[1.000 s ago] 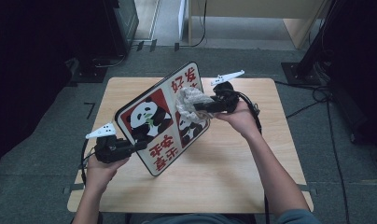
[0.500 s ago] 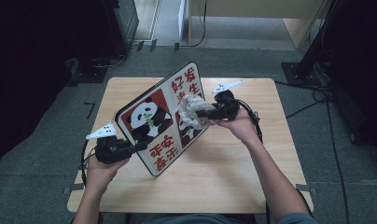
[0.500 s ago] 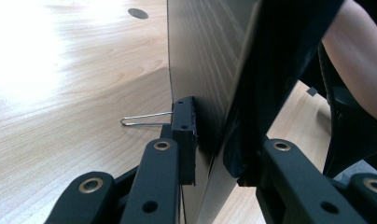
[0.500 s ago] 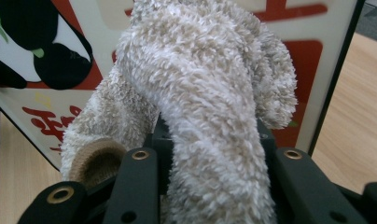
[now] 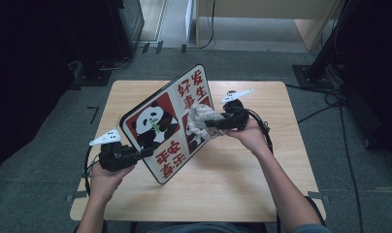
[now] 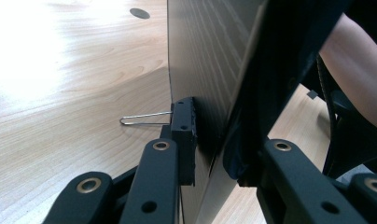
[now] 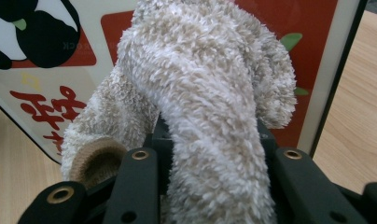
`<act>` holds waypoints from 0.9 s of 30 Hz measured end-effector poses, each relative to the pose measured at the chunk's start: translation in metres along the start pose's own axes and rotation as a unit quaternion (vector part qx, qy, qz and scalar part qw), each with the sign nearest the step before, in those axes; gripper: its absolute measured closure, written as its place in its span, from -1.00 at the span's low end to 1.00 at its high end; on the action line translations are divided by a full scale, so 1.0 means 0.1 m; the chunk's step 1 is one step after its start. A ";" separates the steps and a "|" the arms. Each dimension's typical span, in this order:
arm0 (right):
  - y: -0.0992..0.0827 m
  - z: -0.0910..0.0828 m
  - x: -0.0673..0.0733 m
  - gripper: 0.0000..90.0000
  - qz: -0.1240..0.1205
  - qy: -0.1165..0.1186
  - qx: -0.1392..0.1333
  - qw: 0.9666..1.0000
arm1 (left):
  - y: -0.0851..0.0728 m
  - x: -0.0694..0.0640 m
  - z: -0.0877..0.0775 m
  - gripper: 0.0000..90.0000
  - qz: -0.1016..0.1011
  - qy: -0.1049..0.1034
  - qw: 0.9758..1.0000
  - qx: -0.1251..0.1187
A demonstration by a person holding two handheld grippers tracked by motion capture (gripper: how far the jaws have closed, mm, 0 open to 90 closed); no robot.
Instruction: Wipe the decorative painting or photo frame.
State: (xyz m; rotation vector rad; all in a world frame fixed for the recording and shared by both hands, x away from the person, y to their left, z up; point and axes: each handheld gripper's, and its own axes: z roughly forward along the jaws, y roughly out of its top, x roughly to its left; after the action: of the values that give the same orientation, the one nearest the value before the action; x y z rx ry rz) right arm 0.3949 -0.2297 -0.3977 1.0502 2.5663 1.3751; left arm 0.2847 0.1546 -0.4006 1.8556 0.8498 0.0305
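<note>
- Left hand-held gripper (image 5: 144, 153) grips the lower left edge of the big square board printed with pandas and red Chinese characters (image 5: 167, 121); its jaws are clamped on that edge, one pad on each face.
- In the left gripper view the board (image 6: 200, 70) runs edge-on between the two black jaws, its plain wood-grain back facing the camera, and a thin wire clip (image 6: 144, 117) sticks out beside the near jaw pad.
- The board stands tilted on the light wooden worktop (image 5: 242, 189), lower corner down near the middle, upper corner reaching toward the far edge.
- Right hand-held gripper (image 5: 208, 124) holds a fluffy beige-and-white cloth (image 5: 200, 121) bunched in its narrowed jaws, and presses it against the printed face on the board's right side.
- From the right gripper view the cloth (image 7: 200, 102) billows up between the jaws, with the red panel and white border of the board (image 7: 317, 60) right behind it; a rolled tan hem (image 7: 94, 163) shows at lower left.
- The person's forearms come in from the near side, one to each gripper, with black cables trailing off both.
</note>
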 end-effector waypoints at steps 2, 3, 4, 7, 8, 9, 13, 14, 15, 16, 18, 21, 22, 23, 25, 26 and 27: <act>-0.01 0.00 0.00 0.46 0.001 0.000 0.003 1.000 | 0.00 0.01 0.00 0.65 -0.001 -0.003 1.000 -0.001; -0.02 0.01 0.00 0.46 0.001 -0.001 0.002 1.000 | 0.00 0.01 0.00 0.65 -0.001 -0.003 1.000 -0.001; -0.03 0.01 0.00 0.46 -0.001 -0.001 0.002 1.000 | 0.00 0.01 0.00 0.65 0.000 -0.003 1.000 -0.002; -0.06 0.01 0.01 0.46 0.003 -0.001 0.005 1.000 | 0.00 0.00 0.00 0.64 0.003 -0.004 1.000 -0.002; -0.07 0.02 0.00 0.46 0.000 -0.002 0.003 1.000 | 0.00 0.00 0.00 0.64 0.004 -0.005 1.000 -0.002; -0.08 0.02 0.00 0.46 0.004 -0.002 0.004 1.000 | 0.00 0.00 0.00 0.64 0.004 -0.004 1.000 -0.002; -0.13 0.03 -0.02 0.46 0.010 -0.004 0.012 1.000 | 0.00 0.00 0.00 0.64 0.003 -0.004 1.000 -0.001; -0.14 0.03 -0.02 0.46 0.012 -0.003 0.014 1.000 | 0.00 0.00 0.00 0.64 0.002 -0.006 1.000 -0.003; -0.16 0.04 -0.03 0.46 0.012 -0.003 0.015 1.000 | 0.00 0.01 -0.01 0.63 0.001 -0.008 1.000 -0.007; -0.17 0.04 -0.03 0.46 0.015 -0.002 0.018 1.000 | 0.01 0.01 -0.01 0.61 -0.001 -0.011 1.000 -0.009; -0.19 0.04 -0.03 0.46 0.016 -0.003 0.021 1.000 | 0.01 0.02 -0.02 0.61 -0.003 -0.013 1.000 -0.013; -0.23 0.06 -0.05 0.46 0.017 -0.005 0.021 1.000 | 0.02 0.01 -0.01 0.62 -0.001 -0.012 1.000 -0.012; -0.25 0.07 -0.06 0.46 0.020 -0.005 0.024 0.999 | 0.02 0.02 -0.01 0.62 -0.001 -0.013 1.000 -0.011; -0.27 0.07 -0.07 0.46 0.020 -0.006 0.025 0.999 | 0.02 0.02 -0.01 0.61 0.000 -0.014 1.000 -0.011; -0.30 0.09 -0.08 0.46 0.028 -0.006 0.026 0.999 | 0.03 0.02 -0.02 0.61 0.002 -0.014 1.000 -0.012; -0.31 0.09 -0.09 0.46 0.029 -0.005 0.030 0.999 | 0.03 0.02 -0.02 0.61 0.003 -0.014 1.000 -0.012; -0.32 0.11 -0.09 0.46 0.030 -0.005 0.031 0.999 | 0.03 0.03 -0.02 0.61 0.003 -0.015 1.000 -0.012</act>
State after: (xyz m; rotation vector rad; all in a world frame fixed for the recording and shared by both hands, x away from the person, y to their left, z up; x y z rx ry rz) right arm 0.3883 -0.2397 -0.4309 1.1505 2.6065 1.3081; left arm 0.2876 0.1570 -0.3981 1.8323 0.8197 0.0168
